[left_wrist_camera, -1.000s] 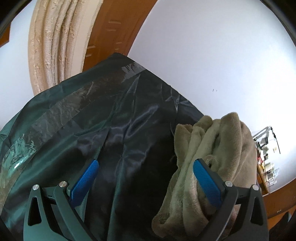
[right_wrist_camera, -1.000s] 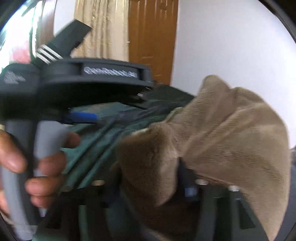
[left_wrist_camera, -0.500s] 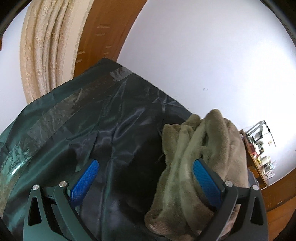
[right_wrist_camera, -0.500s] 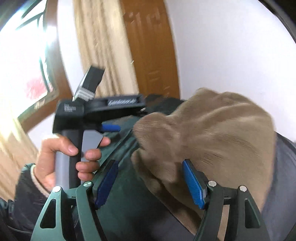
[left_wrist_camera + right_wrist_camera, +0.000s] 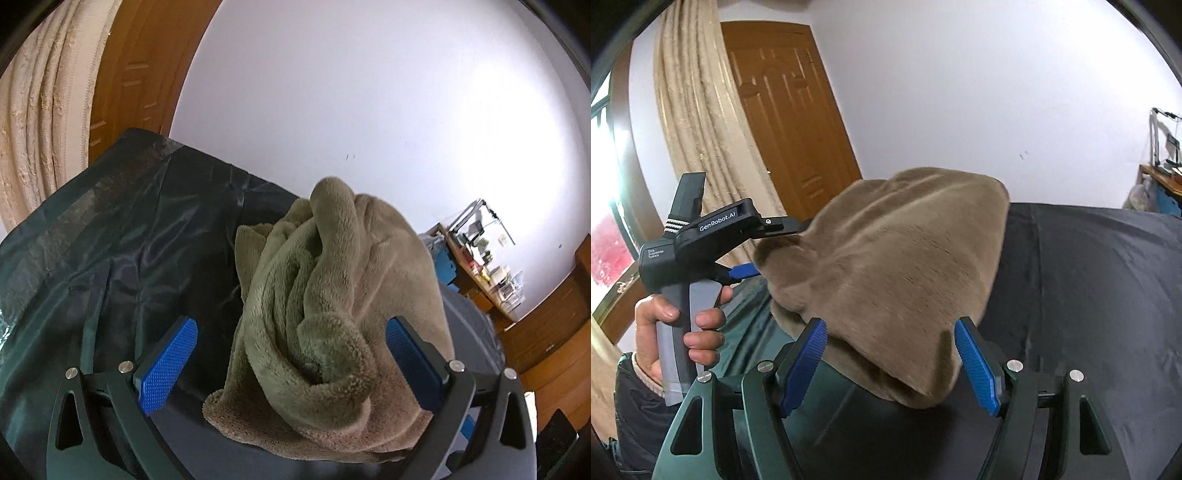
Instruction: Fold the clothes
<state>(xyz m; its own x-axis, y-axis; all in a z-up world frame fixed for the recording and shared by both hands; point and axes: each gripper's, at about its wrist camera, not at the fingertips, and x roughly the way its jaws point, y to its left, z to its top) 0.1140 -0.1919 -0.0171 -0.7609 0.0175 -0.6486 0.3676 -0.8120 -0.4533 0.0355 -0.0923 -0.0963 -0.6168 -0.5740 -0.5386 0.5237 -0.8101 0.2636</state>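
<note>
A brown-grey fleece garment lies bunched in a heap on the dark green table cover. My left gripper is open, with the heap's near end between its jaws and against the right pad. The left pad stands free of the fleece. In the right wrist view the same garment bulges up over the dark cover. My right gripper is open, its jaws on either side of the heap's lower edge. A hand holds the left gripper there, one blue pad at the fleece's left edge.
A wooden door and a cream curtain stand behind the table on the left. A white wall runs behind it. A cluttered shelf is far off to the right. The cover is creased and taped along its left edge.
The right gripper has swung and rolled round to face the heap squarely, and its blur has gone. The left gripper has shifted so the fleece sits more centrally between its jaws.
</note>
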